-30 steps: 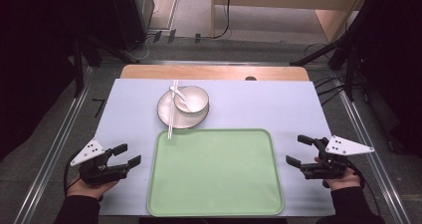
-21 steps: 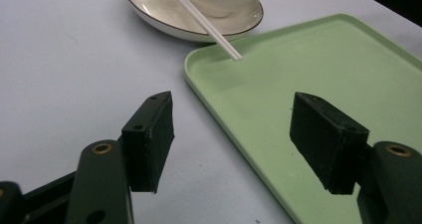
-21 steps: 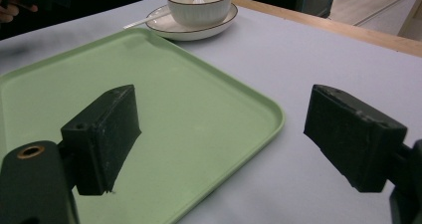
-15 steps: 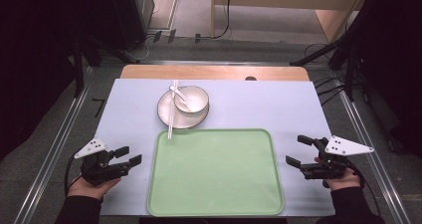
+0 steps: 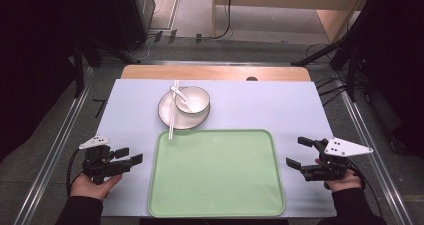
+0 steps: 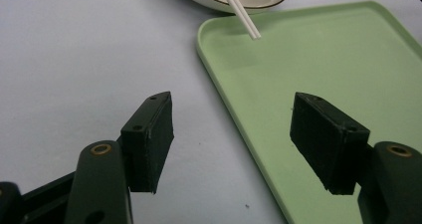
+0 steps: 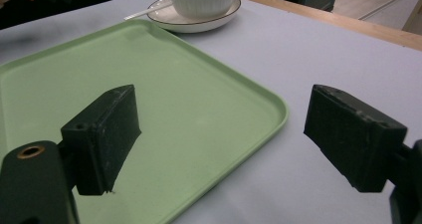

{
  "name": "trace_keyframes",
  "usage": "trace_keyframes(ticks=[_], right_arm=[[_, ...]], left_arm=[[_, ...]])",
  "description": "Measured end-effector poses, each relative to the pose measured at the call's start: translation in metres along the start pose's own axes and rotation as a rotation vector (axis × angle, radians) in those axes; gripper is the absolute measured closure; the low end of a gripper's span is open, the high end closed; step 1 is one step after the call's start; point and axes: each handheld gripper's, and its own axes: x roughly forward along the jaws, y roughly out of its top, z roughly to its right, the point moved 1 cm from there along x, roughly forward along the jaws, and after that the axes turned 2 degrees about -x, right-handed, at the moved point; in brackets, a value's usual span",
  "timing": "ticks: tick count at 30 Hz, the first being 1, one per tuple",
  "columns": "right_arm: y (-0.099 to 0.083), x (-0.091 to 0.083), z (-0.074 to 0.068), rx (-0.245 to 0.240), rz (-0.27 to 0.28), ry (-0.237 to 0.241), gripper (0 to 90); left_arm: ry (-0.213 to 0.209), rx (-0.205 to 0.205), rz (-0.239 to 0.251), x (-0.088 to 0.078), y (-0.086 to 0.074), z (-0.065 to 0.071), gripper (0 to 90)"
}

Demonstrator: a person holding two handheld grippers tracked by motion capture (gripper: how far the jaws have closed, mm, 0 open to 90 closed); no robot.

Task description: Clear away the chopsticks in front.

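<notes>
1. While your hands rest at the near corners of the table [image 5: 250,102], the left gripper [image 5: 128,156] lies just left of the tray [image 5: 216,174], and the right gripper [image 5: 298,151] lies just right of it.
2. Your left gripper's jaws have just been closing a little, yet they stand wide apart with nothing between them. In the left gripper view, the bare table and the tray's left rim [image 6: 234,89] show in the gap.
3. Your right gripper's jaws also stand wide apart and hold nothing. In the right gripper view, the tray's near right corner [image 7: 278,109] and the table surface lie between them.
4. The tray is green, flat and bare, and it sits at the middle of the near table edge.
5. The plate [image 5: 170,116] sits just beyond the tray's far left corner, near its rim.
6. The bowl [image 5: 192,100] stands upright on the plate, toward the plate's right side.
7. The spoon [image 5: 179,93] rests in the bowl, with its handle leaning out over the far left rim.
8. The chopsticks [image 5: 172,110] lie across the plate's left side, close together, running from far to near. Their near tips overhang the tray's far left corner, as the left gripper view shows [image 6: 241,15].
9. Both grippers are well apart from the plate, bowl, spoon and chopsticks.
</notes>
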Motion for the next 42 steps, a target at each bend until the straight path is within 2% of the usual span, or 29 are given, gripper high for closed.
trace_keyframes(ticks=[1,2,5,7,11,15,16,21,28,34,36,40,42], right_arm=[[0.0,0.0,0.0,0.0,0.0,0.001,14.4],[0.0,0.0,0.0,-0.001,-0.001,0.001,14.4],[-0.001,0.0,0.0,-0.003,-0.006,-0.004,14.4],[-0.001,0.001,0.001,0.0,-0.013,-0.005,14.4],[-0.001,0.001,0.0,0.001,-0.012,-0.003,14.4],[-0.002,0.001,0.0,-0.002,-0.015,-0.001,14.4],[-0.002,0.001,0.0,-0.002,-0.015,-0.001,14.4],[-0.002,0.001,0.0,-0.001,-0.019,0.001,14.4],[-0.003,0.002,0.0,0.005,-0.031,-0.001,14.4],[-0.005,0.003,0.001,0.015,-0.049,-0.004,14.4],[-0.005,0.003,0.002,0.017,-0.051,-0.006,14.4],[-0.006,0.003,0.002,0.017,-0.058,-0.007,14.4],[-0.006,0.003,0.002,0.02,-0.058,-0.007,14.4]], left_arm=[[0.009,-0.004,-0.007,0.001,0.001,0.0,34.9],[0.018,-0.021,-0.036,0.002,0.003,0.001,36.0],[0.002,-0.053,-0.09,0.006,0.006,0.002,37.7],[-0.006,-0.041,-0.112,0.007,0.01,0.006,36.6],[-0.016,-0.021,-0.122,0.008,0.02,0.011,35.6],[0.0,-0.027,-0.138,0.01,0.03,0.01,32.9],[-0.004,-0.034,-0.158,0.01,0.036,0.009,32.9],[-0.004,-0.033,-0.16,0.011,0.048,0.01,32.6],[-0.01,0.008,-0.168,0.016,0.071,0.015,32.6],[-0.006,0.012,-0.171,0.023,0.092,0.017,32.6],[0.0,0.017,-0.169,0.024,0.095,0.017,32.8],[0.005,0.022,-0.153,0.031,0.104,0.017,33.3],[0.02,0.028,-0.158,0.041,0.111,0.016,34.0]])
